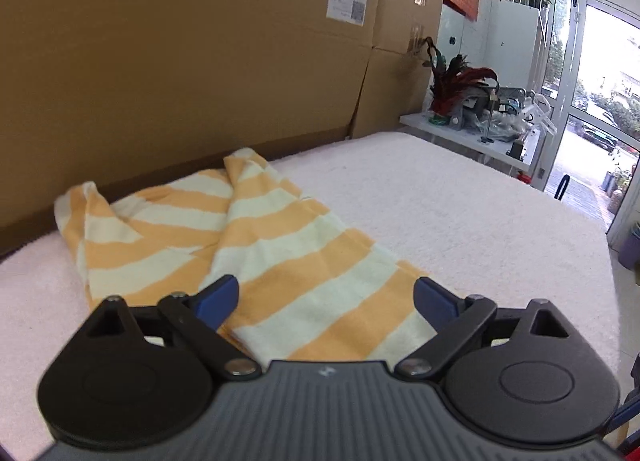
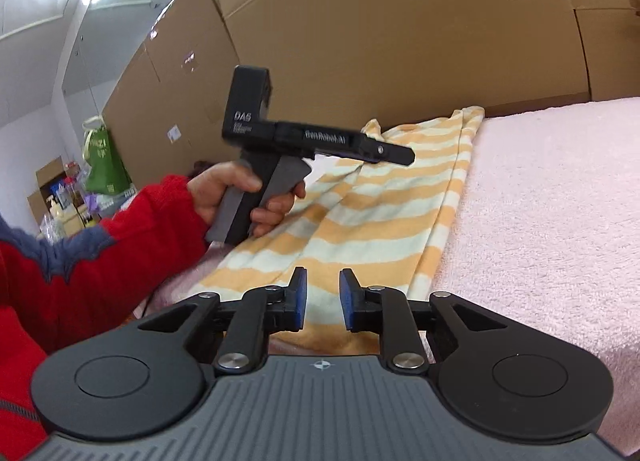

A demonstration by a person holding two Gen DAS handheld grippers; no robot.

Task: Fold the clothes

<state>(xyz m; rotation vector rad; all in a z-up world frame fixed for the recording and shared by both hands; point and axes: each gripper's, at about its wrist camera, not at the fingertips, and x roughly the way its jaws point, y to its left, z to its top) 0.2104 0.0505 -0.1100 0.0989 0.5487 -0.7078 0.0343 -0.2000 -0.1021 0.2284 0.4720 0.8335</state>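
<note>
An orange and cream striped garment (image 1: 280, 229) lies on a pale pink fluffy cover (image 1: 460, 213), folded into a long strip with its far end bunched against the cardboard. My left gripper (image 1: 326, 289) hovers over the near end of the strip, jaws wide open and empty. In the right wrist view the same garment (image 2: 380, 213) runs away from me, and a hand in a red sleeve (image 2: 120, 245) holds the left gripper (image 2: 408, 155) above it. My right gripper (image 2: 323, 285) sits at the strip's near end, its blue pads a narrow gap apart with nothing between them.
Large cardboard boxes (image 1: 200, 61) form a wall along the far edge of the cover. A white side table (image 1: 472, 133) with feathers and clutter stands at the right, before a glass door (image 1: 592, 101). A green bag (image 2: 100, 157) and shelves are at the far left.
</note>
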